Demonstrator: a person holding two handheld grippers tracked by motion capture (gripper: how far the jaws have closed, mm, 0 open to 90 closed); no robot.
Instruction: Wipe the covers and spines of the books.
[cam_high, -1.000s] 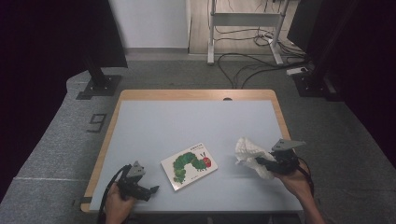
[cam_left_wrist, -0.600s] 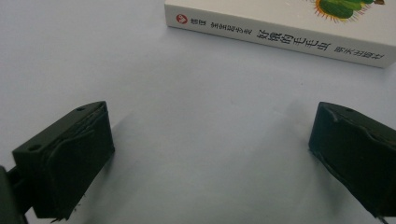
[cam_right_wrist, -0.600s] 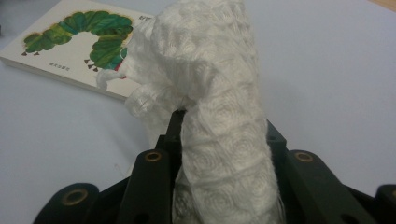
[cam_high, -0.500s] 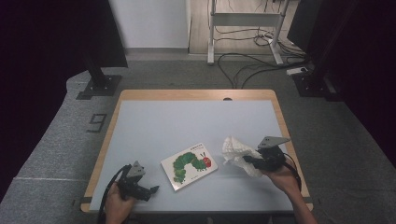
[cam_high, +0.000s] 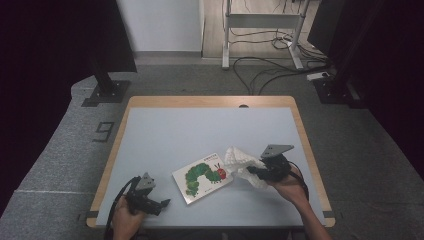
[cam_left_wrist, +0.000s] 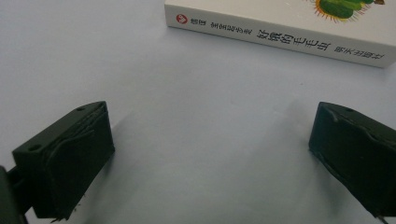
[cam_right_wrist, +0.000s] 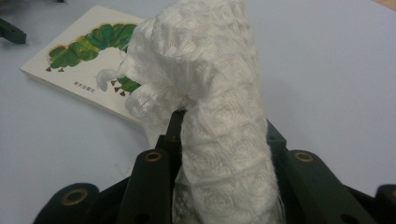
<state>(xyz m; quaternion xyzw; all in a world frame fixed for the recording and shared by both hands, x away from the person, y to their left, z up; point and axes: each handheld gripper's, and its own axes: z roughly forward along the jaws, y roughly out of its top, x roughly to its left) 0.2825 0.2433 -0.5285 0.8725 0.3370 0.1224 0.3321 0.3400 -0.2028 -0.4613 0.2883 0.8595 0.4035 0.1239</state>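
High view: a pale table (cam_high: 165, 135) holds a caterpillar book (cam_high: 202, 178) near its front edge. At the book's 3 o'clock, the right gripper (cam_high: 256, 170) is clamped on a crumpled white cloth (cam_high: 240, 161), which touches the book's corner. At the book's 8 o'clock, the left gripper (cam_high: 165, 203) rests, jaws wide and empty. The step looks like bringing the cloth to wipe the cover; next it must press flat on the book. Since the earlier frames, cloth and right gripper have slid toward the book.
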